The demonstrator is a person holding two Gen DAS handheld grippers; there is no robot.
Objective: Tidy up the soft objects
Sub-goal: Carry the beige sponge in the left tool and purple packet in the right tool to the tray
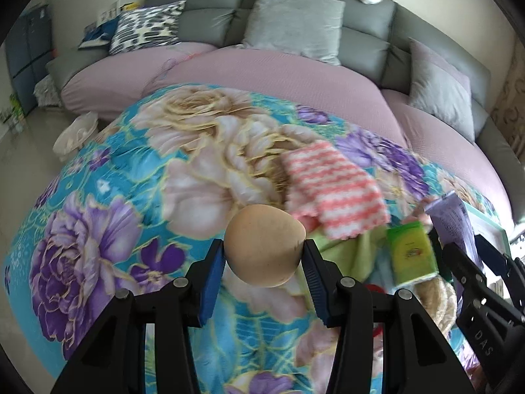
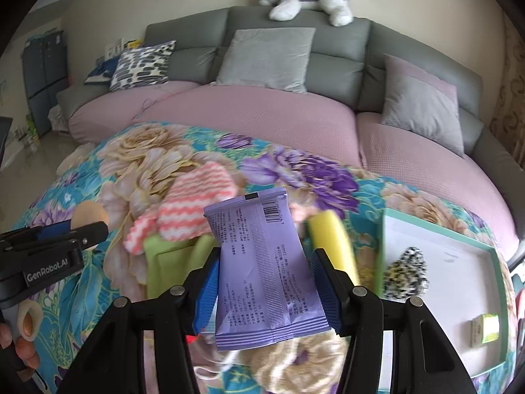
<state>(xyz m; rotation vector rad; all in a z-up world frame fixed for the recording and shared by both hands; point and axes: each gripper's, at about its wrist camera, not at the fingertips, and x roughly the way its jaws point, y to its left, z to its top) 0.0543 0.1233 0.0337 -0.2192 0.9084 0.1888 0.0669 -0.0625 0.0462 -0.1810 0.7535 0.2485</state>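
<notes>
My left gripper is shut on a beige egg-shaped soft ball and holds it above the floral blanket. In the right wrist view that gripper and the ball show at the left edge. My right gripper has its jaws closing on a purple packet, both blue pads pressing its sides. The packet stands upright, lifted off the pile. From the left wrist view the right gripper and the packet sit at far right.
On the blanket lie a pink-and-white striped cloth, a green cloth, a yellow sponge and a cream fluffy ring. A teal-rimmed white tray at right holds a speckled puff. Behind stands a grey sofa.
</notes>
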